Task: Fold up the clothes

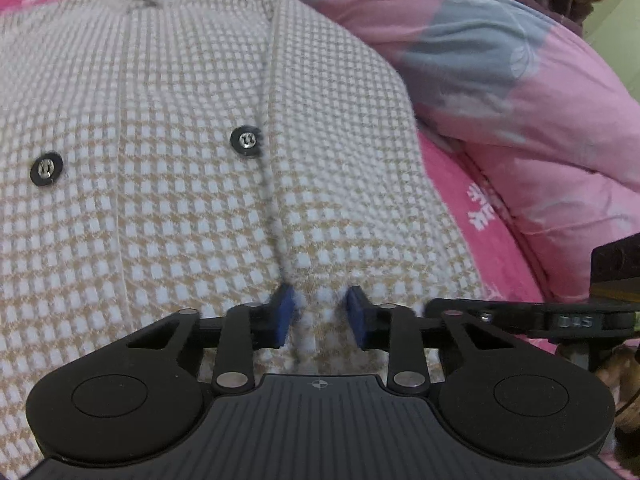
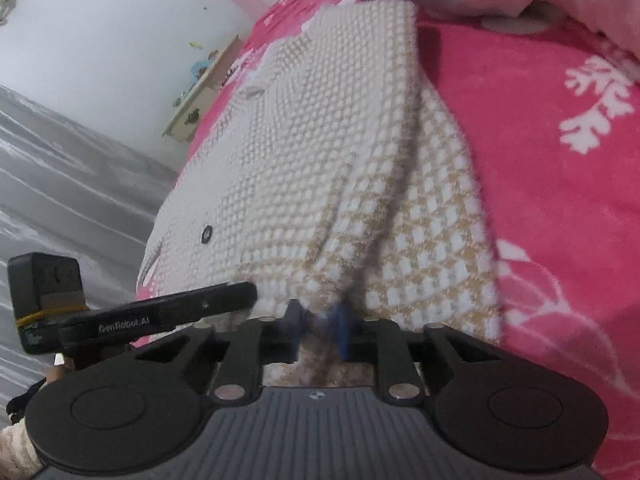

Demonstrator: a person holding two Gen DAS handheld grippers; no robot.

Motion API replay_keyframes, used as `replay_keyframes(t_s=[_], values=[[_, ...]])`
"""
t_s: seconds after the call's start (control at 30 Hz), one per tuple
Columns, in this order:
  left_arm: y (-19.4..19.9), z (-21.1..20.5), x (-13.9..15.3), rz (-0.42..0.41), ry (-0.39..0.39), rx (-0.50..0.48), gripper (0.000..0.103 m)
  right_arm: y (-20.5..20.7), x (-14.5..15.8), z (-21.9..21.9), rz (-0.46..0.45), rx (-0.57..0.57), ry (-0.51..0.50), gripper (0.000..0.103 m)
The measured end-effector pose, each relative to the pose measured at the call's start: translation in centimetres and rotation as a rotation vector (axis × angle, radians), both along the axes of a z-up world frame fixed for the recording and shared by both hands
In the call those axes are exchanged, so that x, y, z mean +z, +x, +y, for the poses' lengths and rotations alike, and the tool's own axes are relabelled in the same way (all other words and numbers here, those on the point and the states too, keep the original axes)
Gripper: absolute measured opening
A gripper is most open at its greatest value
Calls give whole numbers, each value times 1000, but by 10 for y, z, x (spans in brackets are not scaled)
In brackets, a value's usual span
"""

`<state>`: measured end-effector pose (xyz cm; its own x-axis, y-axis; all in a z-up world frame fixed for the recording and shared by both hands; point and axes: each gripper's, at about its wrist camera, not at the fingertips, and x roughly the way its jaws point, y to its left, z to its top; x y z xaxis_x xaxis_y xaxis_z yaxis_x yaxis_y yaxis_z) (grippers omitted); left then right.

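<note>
The checked cardigan lies spread on the pink bed, buttons up, one side already folded in over the front. The left gripper pinches its near hem, pads pressed into a tuck of knit. The right gripper is likewise clamped on the hem. By my reading, the lengthwise fold remains.
</note>
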<state>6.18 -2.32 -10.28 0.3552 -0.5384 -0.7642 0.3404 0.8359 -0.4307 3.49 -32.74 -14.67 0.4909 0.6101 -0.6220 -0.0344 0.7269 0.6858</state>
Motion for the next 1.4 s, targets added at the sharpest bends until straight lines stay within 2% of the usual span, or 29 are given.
replay_keyframes(t_s=[0.1,0.2,0.5,0.67,0.77,0.87,1.03,1.33,1.4], values=[[-5,-2,8,0,-56,-9,17,-9,22,-6,-97,7,-25,15],[-13,-3,15,28,-123,-17,17,-18,35,-12,-122,32,-92,15],[-37,-40,9,24,-48,-119,17,-39,35,-14,-127,79,-269,15],[-39,-35,22,-3,-55,-117,16,-44,41,-14,-169,106,-251,15],[-41,-27,24,-6,-63,-104,16,-41,34,-13,-152,122,-232,15],[-39,-21,26,6,-95,-68,15,-43,37,-12,-162,129,-215,15],[-43,-3,45,-30,-158,-34,15,-43,53,-7,-190,148,-161,15],[-42,44,93,-139,-294,105,13,-30,80,22,-272,208,-14,15],[-42,43,101,-184,-302,110,7,-26,76,23,-262,209,-28,15]])
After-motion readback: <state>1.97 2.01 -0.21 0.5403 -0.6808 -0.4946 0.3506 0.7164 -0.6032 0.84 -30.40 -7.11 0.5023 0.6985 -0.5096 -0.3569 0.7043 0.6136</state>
